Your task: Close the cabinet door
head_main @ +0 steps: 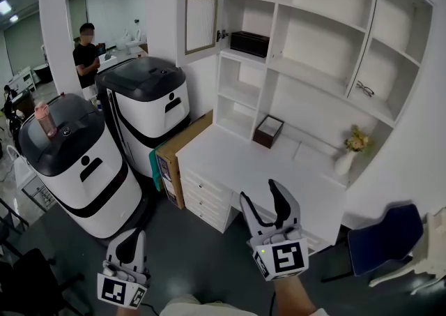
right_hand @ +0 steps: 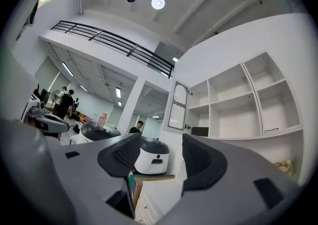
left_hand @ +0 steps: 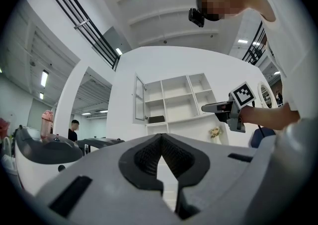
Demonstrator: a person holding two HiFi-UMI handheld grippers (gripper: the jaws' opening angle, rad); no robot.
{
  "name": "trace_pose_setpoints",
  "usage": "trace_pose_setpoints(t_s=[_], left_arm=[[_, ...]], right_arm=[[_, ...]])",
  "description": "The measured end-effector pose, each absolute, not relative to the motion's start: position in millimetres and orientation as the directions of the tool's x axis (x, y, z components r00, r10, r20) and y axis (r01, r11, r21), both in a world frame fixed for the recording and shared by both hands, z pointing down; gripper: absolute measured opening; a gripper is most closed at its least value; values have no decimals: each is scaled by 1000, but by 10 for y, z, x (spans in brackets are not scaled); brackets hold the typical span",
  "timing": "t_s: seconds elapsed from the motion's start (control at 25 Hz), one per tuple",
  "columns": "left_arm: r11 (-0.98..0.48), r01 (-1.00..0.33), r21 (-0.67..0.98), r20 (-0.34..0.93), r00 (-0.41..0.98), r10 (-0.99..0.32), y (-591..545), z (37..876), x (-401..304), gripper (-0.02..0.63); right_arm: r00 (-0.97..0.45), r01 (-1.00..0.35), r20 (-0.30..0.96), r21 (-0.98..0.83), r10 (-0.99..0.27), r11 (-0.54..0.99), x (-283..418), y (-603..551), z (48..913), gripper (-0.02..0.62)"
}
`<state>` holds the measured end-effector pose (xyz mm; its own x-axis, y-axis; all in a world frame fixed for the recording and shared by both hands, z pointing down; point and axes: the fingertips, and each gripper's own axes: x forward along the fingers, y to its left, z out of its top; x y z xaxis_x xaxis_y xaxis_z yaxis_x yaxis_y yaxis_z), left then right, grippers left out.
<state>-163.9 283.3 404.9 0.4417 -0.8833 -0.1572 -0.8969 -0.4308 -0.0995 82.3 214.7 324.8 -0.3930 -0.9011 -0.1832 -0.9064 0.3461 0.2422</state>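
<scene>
The white shelf cabinet [head_main: 306,42] stands above a desk. Its glass-paned door [head_main: 202,8] hangs swung out to the left, upper left of the unit; it also shows as the door [left_hand: 139,100] and the door [right_hand: 179,106] in the two gripper views. My right gripper [head_main: 260,192] is open in front of the desk, well below the door, with nothing between its jaws [right_hand: 160,152]. My left gripper [head_main: 130,236] hangs lower left over the floor, jaws shut and empty [left_hand: 161,137]. The right gripper [left_hand: 218,108] also shows in the left gripper view.
A white desk [head_main: 230,161] carries a brown box [head_main: 268,131] and a flower vase [head_main: 352,151]. Two white-and-black machines [head_main: 70,161] [head_main: 150,109] and a cardboard box [head_main: 174,161] stand left of it. A blue chair [head_main: 383,238] is at right. A person [head_main: 86,56] stands behind.
</scene>
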Motion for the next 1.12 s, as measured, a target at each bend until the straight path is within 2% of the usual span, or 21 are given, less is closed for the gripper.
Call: trace_pose_setpoints(t_s=[0.4, 0.64, 1.12], left_arm=[[-441, -895, -69, -132, 447, -885, 2211, 4259, -1612, 5], [-477, -877, -58, -154, 480, -864, 1219, 4286, -1677, 5], [-534, -845, -39, -185, 531, -827, -677, 4089, -2240, 5]], right_arm=[[-406, -901, -188, 247, -894, 357, 678, 1428, 3223, 273], [-380, -907, -189, 271, -906, 323, 542, 527, 3152, 275], [-367, -906, -198, 299, -909, 301, -257, -1316, 2800, 275]])
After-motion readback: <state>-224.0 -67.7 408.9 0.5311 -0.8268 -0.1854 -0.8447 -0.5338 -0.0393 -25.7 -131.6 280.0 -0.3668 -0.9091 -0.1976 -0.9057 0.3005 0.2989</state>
